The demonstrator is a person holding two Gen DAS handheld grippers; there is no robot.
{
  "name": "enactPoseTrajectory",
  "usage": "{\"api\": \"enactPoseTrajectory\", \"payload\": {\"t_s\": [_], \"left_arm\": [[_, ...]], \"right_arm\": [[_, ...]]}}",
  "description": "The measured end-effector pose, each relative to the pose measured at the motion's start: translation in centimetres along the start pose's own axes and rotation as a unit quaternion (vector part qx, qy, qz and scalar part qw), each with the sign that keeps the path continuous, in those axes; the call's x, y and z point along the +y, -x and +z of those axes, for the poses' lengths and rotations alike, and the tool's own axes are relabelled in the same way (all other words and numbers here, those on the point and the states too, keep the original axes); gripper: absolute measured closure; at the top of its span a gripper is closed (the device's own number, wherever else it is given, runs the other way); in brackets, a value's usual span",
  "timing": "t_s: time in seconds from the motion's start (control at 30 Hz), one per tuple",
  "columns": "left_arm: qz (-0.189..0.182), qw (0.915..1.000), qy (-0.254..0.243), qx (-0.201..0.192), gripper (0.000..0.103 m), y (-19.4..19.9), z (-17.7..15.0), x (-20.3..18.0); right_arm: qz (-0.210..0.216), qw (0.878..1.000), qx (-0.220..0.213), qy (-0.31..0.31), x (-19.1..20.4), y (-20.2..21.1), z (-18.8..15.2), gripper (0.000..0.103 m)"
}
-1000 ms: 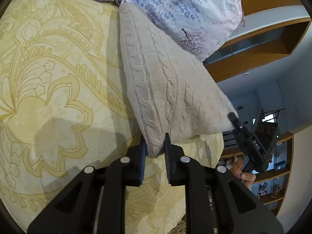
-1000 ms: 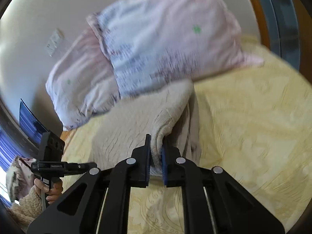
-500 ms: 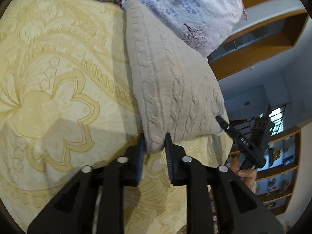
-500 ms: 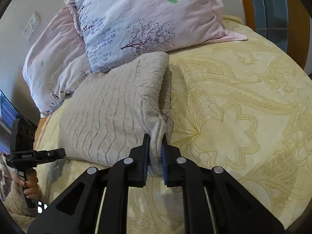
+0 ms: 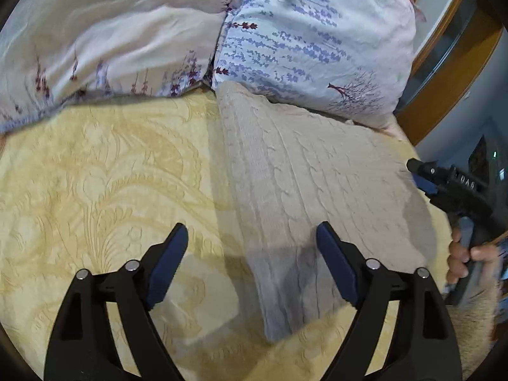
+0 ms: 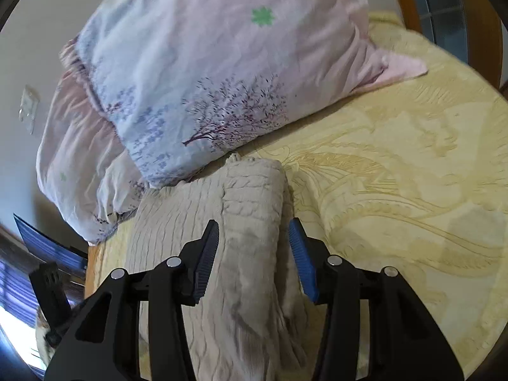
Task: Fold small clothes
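A beige cable-knit sweater (image 5: pixel 311 184) lies folded flat on the yellow patterned bedspread (image 5: pixel 95 174), its far end against the pillows. My left gripper (image 5: pixel 252 244) is open and empty, just above the sweater's near left edge. In the right wrist view the sweater (image 6: pixel 250 209) shows a folded band running toward the pillows. My right gripper (image 6: pixel 254 241) is open and empty, its fingers on either side of that band. The right gripper's body also shows in the left wrist view (image 5: pixel 457 190), beyond the sweater's right edge.
Two floral pillows (image 5: pixel 301 38) (image 5: pixel 104 41) lie at the head of the bed, one touching the sweater. A wooden headboard frame (image 5: pixel 444 73) stands at the right. The bedspread (image 6: pixel 397 190) stretches wide to the right of the sweater.
Both grippers have opened and let go of the sweater, which now lies flat on the bed. Earlier each was shut on a sweater corner, lowering it.
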State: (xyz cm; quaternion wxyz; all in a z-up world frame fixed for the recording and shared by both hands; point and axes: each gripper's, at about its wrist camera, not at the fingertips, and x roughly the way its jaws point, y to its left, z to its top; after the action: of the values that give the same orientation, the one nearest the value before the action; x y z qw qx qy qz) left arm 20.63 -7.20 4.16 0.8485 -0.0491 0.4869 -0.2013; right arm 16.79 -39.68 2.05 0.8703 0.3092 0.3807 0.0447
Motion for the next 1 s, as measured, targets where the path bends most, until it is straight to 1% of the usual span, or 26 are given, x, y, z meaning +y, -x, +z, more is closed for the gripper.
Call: {"api": "enactPoseTrajectory", "payload": {"t_s": [0.1, 0.17, 0.2, 0.23, 0.3, 0.4, 0.47, 0.5, 0.53, 0.6, 0.63, 0.67, 0.73, 0.8, 0.87, 0.9, 0.93, 1.0], "left_arm": [[0.019, 0.9997, -0.011, -0.009, 0.018, -0.2, 0.2, -0.5], [0.027, 0.9994, -0.018, -0.013, 0.018, -0.4, 0.4, -0.8], [0.028, 0.9993, -0.020, -0.013, 0.017, -0.4, 0.5, -0.8], [0.029, 0.9993, -0.020, -0.012, 0.017, -0.5, 0.6, -0.9], [0.029, 0.9994, -0.018, -0.011, 0.017, -0.6, 0.7, -0.8], [0.027, 0.9995, -0.015, -0.011, 0.017, -0.8, 0.9, -0.9], [0.025, 0.9995, -0.015, -0.011, 0.016, -0.9, 0.9, -1.0], [0.023, 0.9996, -0.014, -0.011, 0.016, -1.0, 0.8, -1.0], [0.019, 0.9997, -0.013, -0.010, 0.015, -1.1, 0.8, -1.0], [0.010, 0.9999, -0.011, -0.006, 0.015, -1.4, 0.8, -1.0], [0.008, 0.9999, -0.010, -0.005, 0.015, -1.5, 0.7, -1.1], [0.006, 0.9999, -0.010, -0.005, 0.015, -1.6, 0.7, -1.1], [0.002, 0.9999, -0.011, -0.004, 0.014, -1.7, 0.6, -1.3], [0.002, 0.9999, -0.013, -0.004, 0.014, -1.6, 0.5, -1.3], [-0.015, 0.9999, -0.005, -0.002, 0.014, -1.5, 0.5, -1.0], [-0.026, 0.9997, 0.003, 0.000, 0.014, -1.5, 0.5, -0.7], [-0.034, 0.9994, 0.010, 0.002, 0.014, -1.5, 0.6, -0.5], [-0.053, 0.9981, 0.030, 0.006, 0.014, -1.5, 0.6, 0.2]], "right_arm": [[-0.012, 1.000, 0.004, 0.005, 0.0, -0.7, -0.2, 0.055], [-0.011, 1.000, 0.003, 0.022, 0.4, -0.9, -0.6, 0.070], [-0.014, 0.999, 0.001, 0.033, 0.7, -1.0, -0.7, 0.085], [-0.018, 0.999, -0.006, 0.045, 1.0, -0.9, -0.7, 0.092], [-0.015, 0.997, -0.031, 0.074, 1.9, -0.1, -0.6, 0.093], [-0.019, 0.991, -0.075, 0.107, 3.4, 1.3, -0.1, 0.094], [-0.037, 0.986, -0.097, 0.128, 4.2, 1.9, 0.0, 0.094], [-0.050, 0.985, -0.099, 0.135, 4.2, 1.9, 0.0, 0.094], [-0.070, 0.983, -0.094, 0.138, 4.0, 1.4, 0.0, 0.094], [-0.105, 0.984, -0.066, 0.127, 2.7, -0.4, -0.1, 0.094], [-0.117, 0.985, -0.050, 0.117, 1.9, -1.3, -0.2, 0.094], [-0.118, 0.988, -0.033, 0.098, 0.8, -2.5, -0.4, 0.094], [-0.113, 0.990, -0.031, 0.081, 0.0, -3.0, -0.5, 0.094], [-0.110, 0.991, -0.028, 0.075, 0.0, -2.7, -0.2, 0.094], [-0.098, 0.993, -0.028, 0.064, -0.2, -2.2, 0.1, 0.093], [-0.085, 0.995, -0.031, 0.051, -0.5, -1.5, 0.3, 0.089], [-0.071, 0.996, -0.033, 0.033, -1.0, -0.9, 0.4, 0.080], [-0.052, 0.998, -0.034, 0.006, -1.8, -0.1, 0.4, 0.070]]}}
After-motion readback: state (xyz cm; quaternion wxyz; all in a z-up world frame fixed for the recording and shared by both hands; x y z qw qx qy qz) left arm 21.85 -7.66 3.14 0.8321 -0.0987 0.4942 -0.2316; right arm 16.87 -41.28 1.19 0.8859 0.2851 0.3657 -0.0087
